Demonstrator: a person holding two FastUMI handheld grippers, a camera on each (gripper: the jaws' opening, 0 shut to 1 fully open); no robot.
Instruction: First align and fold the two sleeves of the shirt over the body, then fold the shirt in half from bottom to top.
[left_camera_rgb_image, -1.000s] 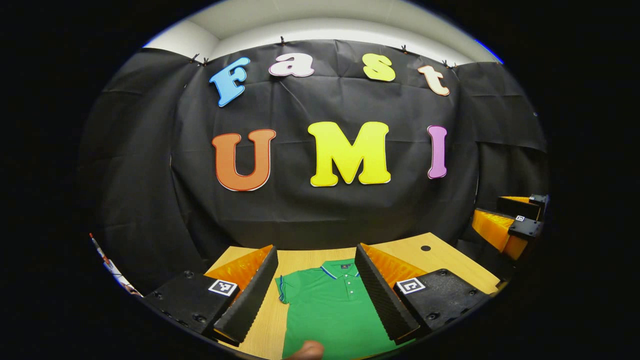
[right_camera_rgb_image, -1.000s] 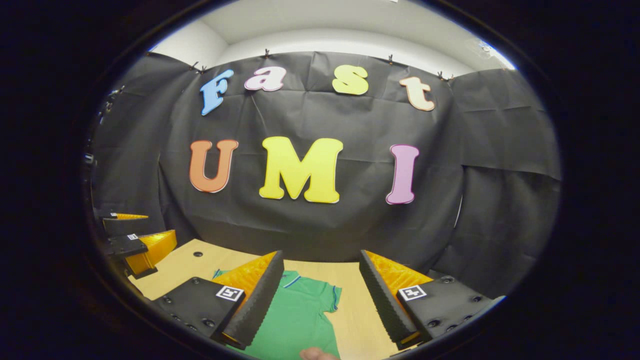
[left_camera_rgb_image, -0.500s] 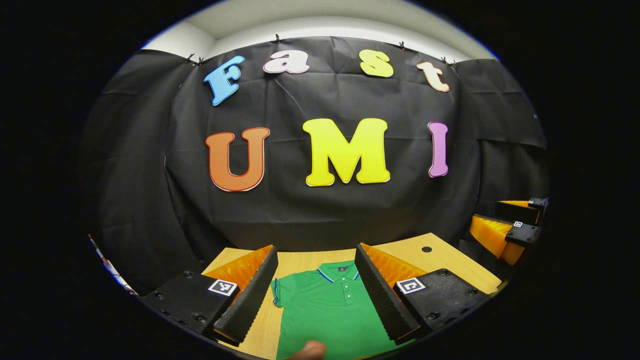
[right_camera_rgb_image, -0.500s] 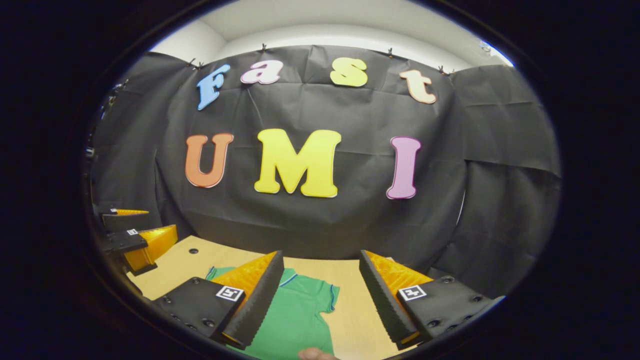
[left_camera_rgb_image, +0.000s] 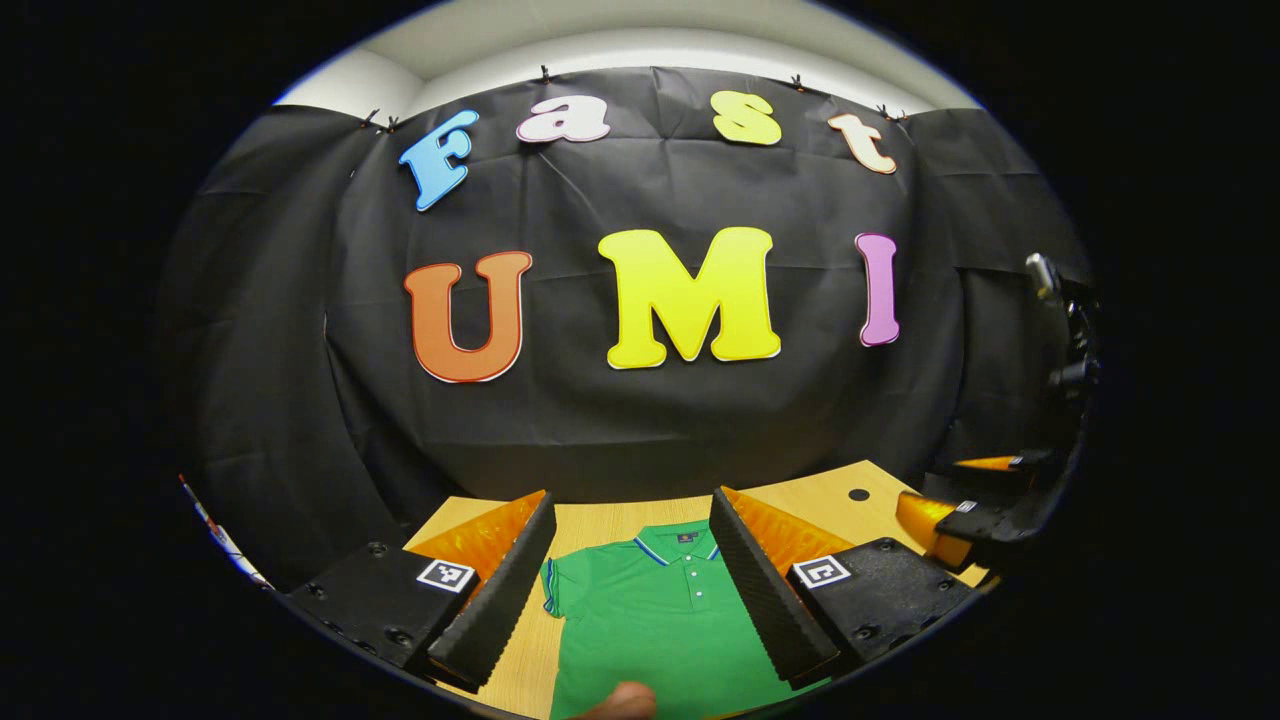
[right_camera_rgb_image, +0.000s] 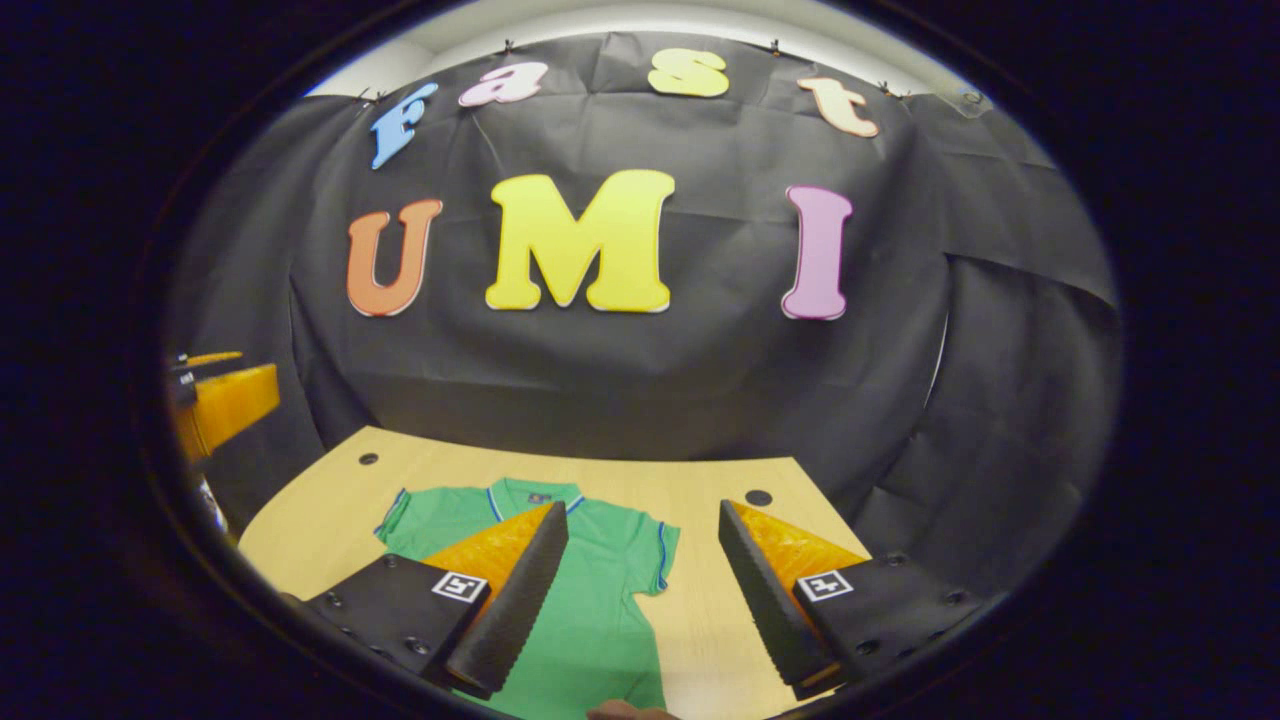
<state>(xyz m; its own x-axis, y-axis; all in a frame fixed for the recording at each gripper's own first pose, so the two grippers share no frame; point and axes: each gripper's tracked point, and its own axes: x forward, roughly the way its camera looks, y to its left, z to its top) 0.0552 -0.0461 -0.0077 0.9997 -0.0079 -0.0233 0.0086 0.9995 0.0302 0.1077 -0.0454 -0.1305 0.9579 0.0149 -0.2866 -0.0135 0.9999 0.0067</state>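
green shirt flat on the table, sleeves unfolded; left gripper and right gripper above the shirt, fingers apart, holding nothing

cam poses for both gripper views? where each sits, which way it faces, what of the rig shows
Left gripper view: rides the left gripper, above the table's near side, facing the booth wall; open fingers frame the green shirt; a fingertip at the bottom edge; the other gripper at far right.
Right gripper view: rides the right gripper, facing the same wall, tilted down; open fingers straddle the shirt's sleeve and the table.
Shared: shirt, table, wall.
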